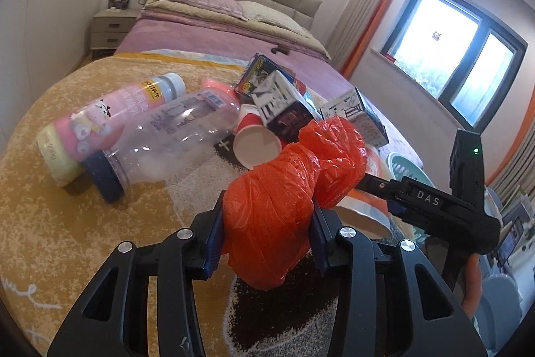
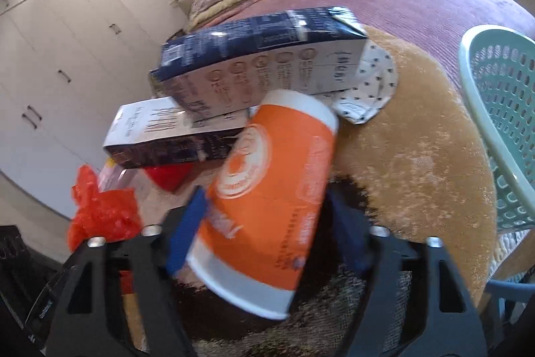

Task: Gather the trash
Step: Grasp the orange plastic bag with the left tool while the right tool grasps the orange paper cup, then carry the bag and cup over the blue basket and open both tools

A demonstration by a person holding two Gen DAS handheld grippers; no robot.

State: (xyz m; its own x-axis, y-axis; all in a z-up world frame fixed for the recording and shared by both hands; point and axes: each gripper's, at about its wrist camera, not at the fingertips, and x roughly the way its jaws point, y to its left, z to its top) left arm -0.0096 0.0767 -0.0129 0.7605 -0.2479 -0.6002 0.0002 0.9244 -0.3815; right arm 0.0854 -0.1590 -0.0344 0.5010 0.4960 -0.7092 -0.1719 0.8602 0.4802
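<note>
In the left wrist view, the left gripper (image 1: 267,216) is clamping a crumpled orange plastic bag (image 1: 287,186) above the yellow plush blanket (image 1: 50,223); being soft, light and slippery film, it is best pinched across its bunched middle. Beyond are lying two plastic bottles, one pink-labelled (image 1: 100,119) and one clear (image 1: 167,139), one red paper cup (image 1: 255,141) and several cartons. In the right wrist view, the right gripper (image 2: 267,223) is straddling an orange-and-white paper cup (image 2: 271,199), light and crushable; whether the pads are pressing I cannot tell. Two dark cartons (image 2: 257,56) are lying behind, one mint slotted basket (image 2: 501,122) at right.
</note>
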